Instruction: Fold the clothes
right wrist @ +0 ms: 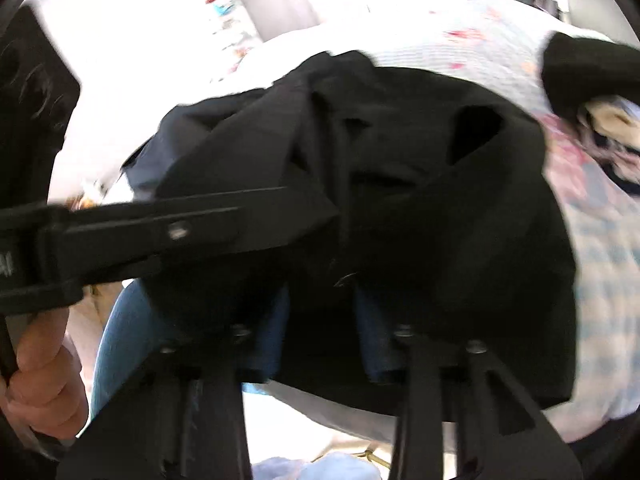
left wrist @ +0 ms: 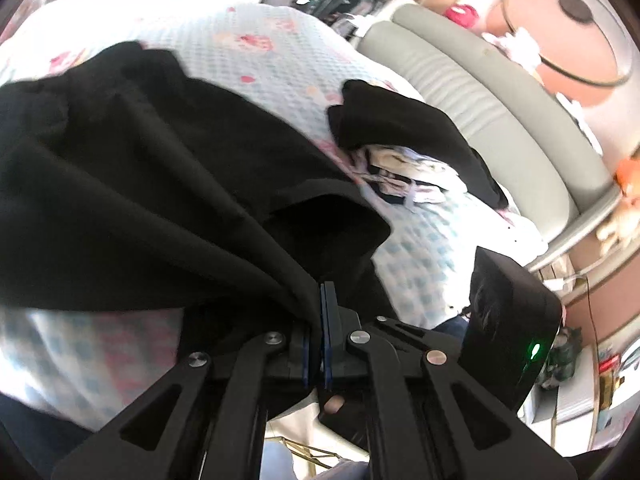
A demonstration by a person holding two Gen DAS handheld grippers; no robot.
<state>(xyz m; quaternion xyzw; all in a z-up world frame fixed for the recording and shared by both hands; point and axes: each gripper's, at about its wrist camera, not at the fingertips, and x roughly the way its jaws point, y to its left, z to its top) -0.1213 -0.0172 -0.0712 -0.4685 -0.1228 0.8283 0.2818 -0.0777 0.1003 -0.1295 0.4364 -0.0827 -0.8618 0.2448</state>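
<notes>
Room: bright, cluttered bedroom; a grey padded headboard [left wrist: 492,120] curves along the far side.
Bed: quilted bedspread [left wrist: 256,52], pale blue checks with pink flowers, carries everything.
Black garment [left wrist: 132,184]: rumpled across the bed's near side, one edge gathered up.
Clothes pile [left wrist: 408,160]: beside it, black cloth over white-and-navy pieces.
Left tongs [left wrist: 322,336]: blue pads together, clamped on the garment's gathered edge.
Right tongs [right wrist: 320,328]: fingers apart, black fabric draped over them.
Obstruction: draped cloth hides the right fingertips.
</notes>
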